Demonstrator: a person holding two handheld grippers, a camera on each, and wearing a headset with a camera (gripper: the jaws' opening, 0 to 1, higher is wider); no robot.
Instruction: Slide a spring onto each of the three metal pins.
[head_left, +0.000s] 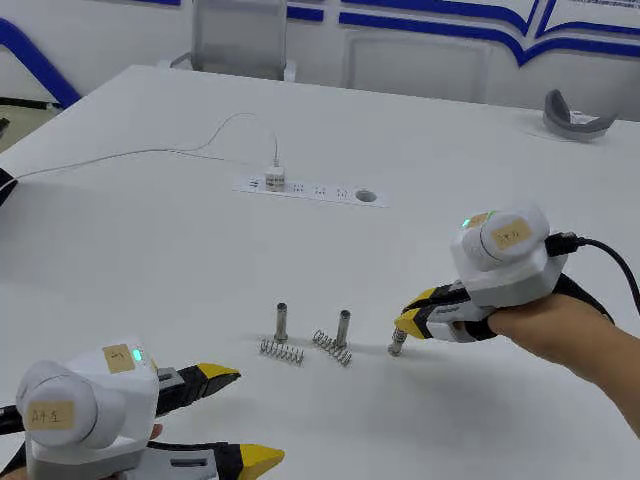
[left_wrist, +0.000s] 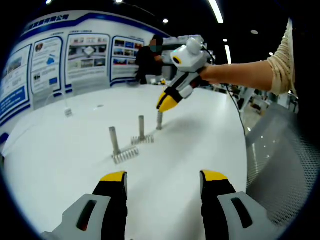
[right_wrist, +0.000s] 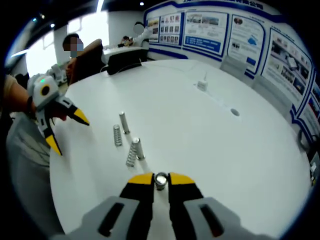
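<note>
Three pins: they stand upright in a row on the white table (head_left: 150, 230), the left pin (head_left: 281, 321), the middle pin (head_left: 343, 327) and the right pin (head_left: 398, 343).
Two springs: both lie flat, on no pin. The left spring (head_left: 281, 351) is just near of the left pin's foot; the second spring (head_left: 332, 347) is at the middle pin's foot, touching or just beside it.
Right gripper (head_left: 410, 315): its jaws are pressed together on the top of the right pin, and in the right gripper view the pin's round top sits between the yellow tips.
Right pin's shaft: it looks ribbed, perhaps a spring on it; too small to tell.
Left gripper (head_left: 243, 415): its jaws are spread and hold nothing, at near left, well apart from the pins.
Handling: the springs look like light, soft coils, likely to roll, squash or flick away under a hard pinch. The pins look stiff and smooth, and may tip if knocked.
Hold: lightly across a spring's middle coils, leaving one end free for the pin.
</note>
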